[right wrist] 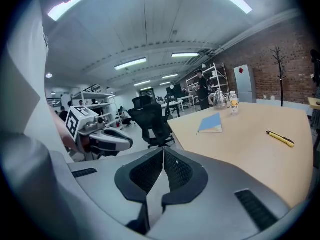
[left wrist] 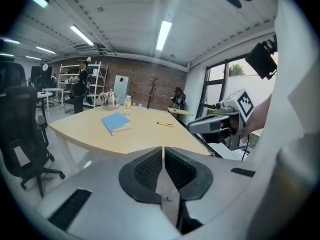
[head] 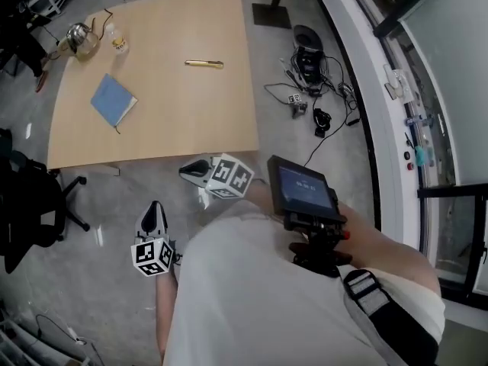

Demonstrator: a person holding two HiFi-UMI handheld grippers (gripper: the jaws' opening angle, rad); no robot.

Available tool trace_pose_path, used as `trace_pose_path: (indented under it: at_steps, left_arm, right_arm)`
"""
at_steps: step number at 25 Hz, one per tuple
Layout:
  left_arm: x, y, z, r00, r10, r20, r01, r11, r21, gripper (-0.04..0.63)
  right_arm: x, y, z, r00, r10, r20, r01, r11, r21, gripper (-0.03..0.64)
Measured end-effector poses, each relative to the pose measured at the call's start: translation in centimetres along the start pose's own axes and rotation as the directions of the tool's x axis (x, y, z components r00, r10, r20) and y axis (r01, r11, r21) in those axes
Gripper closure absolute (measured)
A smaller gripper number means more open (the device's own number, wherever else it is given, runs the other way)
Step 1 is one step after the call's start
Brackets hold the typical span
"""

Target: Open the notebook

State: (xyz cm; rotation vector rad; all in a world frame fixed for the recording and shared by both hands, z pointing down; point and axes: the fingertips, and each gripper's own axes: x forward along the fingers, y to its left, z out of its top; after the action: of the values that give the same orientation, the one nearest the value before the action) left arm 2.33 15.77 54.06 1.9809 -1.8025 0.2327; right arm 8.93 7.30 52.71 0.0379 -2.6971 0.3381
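Observation:
A closed blue notebook (head: 113,100) lies flat on the left part of the light wooden table (head: 175,120); it also shows in the left gripper view (left wrist: 116,121) and the right gripper view (right wrist: 210,123). Both grippers hang over the floor in front of the table's near edge, well short of the notebook. My left gripper (head: 154,209) is shut with nothing between its jaws (left wrist: 163,151). The right gripper (head: 195,170) is likewise shut and empty (right wrist: 163,154). Each gripper sees the other off to its side.
A yellow pen (head: 204,64) lies mid-table. A glass kettle (head: 78,38) and a small bottle (head: 118,40) stand at the far left corner. A black office chair (head: 23,204) is at the left; cables and gear (head: 309,67) litter the floor on the right.

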Motion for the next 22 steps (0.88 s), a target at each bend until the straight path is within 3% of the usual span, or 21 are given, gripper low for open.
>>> trace_pose_path:
  at_steps: [10, 22]
  left_arm:
    - [-0.8, 5.9, 1.3, 0.999, 0.035, 0.021, -0.035, 0.999, -0.005, 0.575]
    - [3.1, 9.1, 0.6, 0.995, 0.061, -0.076, -0.065, 0.996, -0.058, 0.575]
  right_arm:
    - [4.6, -0.8, 3.3, 1.000, -0.006, 0.008, 0.006, 1.000, -0.028, 0.598]
    - [10.0, -4.6, 2.1, 0.996, 0.085, -0.016, -0.084, 0.996, 0.038, 0.599]
